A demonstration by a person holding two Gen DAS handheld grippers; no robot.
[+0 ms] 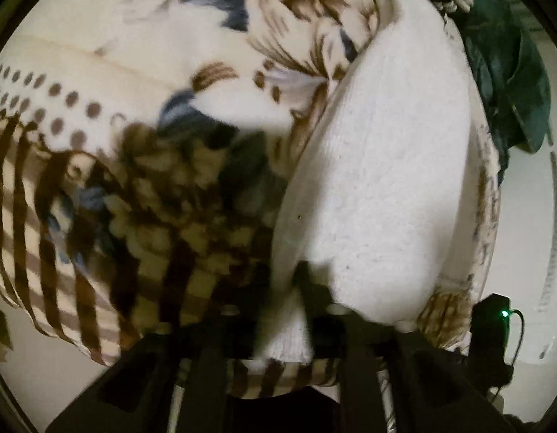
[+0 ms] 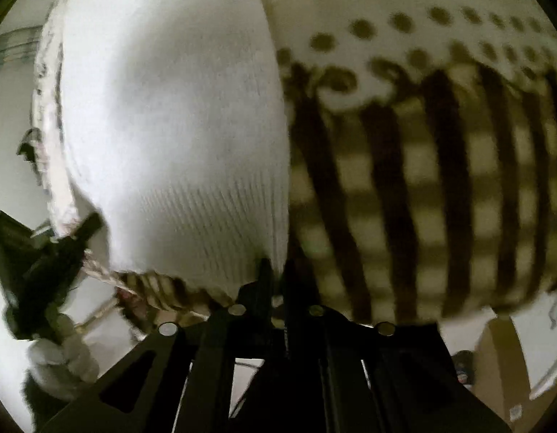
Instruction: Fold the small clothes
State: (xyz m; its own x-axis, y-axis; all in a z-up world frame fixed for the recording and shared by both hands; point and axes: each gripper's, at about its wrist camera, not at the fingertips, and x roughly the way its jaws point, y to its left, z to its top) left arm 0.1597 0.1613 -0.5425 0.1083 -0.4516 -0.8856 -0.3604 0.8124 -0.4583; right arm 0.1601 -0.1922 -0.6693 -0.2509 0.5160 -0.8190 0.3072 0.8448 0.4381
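The white knit sock (image 1: 379, 166) lies on the patterned blanket (image 1: 98, 72), long axis running away from both grippers, its ribbed cuff clamped by the left gripper (image 1: 282, 310) and right gripper (image 2: 276, 288), equally near.

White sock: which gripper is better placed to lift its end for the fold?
Probably left. The ribbed end of the white sock lies between the fingers of the left gripper; the right gripper only meets its side edge.
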